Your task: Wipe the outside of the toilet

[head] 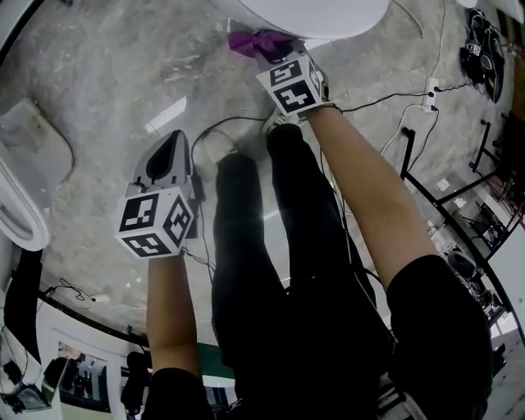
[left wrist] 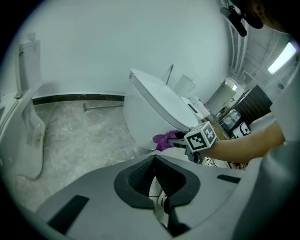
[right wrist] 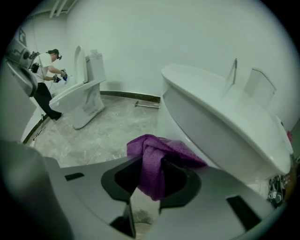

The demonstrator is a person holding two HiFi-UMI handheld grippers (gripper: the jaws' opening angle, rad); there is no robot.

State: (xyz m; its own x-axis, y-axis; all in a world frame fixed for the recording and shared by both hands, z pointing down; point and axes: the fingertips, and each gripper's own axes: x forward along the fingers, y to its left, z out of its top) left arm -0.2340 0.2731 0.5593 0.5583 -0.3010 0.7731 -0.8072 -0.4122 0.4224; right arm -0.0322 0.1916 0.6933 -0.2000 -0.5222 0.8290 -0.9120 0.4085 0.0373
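Note:
A white toilet (right wrist: 220,122) with its lid down stands on the marble floor; its bowl shows at the top of the head view (head: 316,16) and in the left gripper view (left wrist: 154,108). My right gripper (right wrist: 149,176) is shut on a purple cloth (right wrist: 157,157), which it holds against the lower outside of the bowl; the cloth (head: 258,41) also shows in the head view and as a purple bunch (left wrist: 164,139) in the left gripper view. My left gripper (left wrist: 153,169) hangs back to the left, jaws closed with nothing between them, away from the toilet.
A second white toilet (right wrist: 79,101) stands at the back left, with another person (right wrist: 44,79) beside it. A metal bar (left wrist: 101,106) lies by the wall. Cables (head: 394,102) and black frames (head: 447,205) lie on the floor to the right. My legs (head: 271,238) stand between the grippers.

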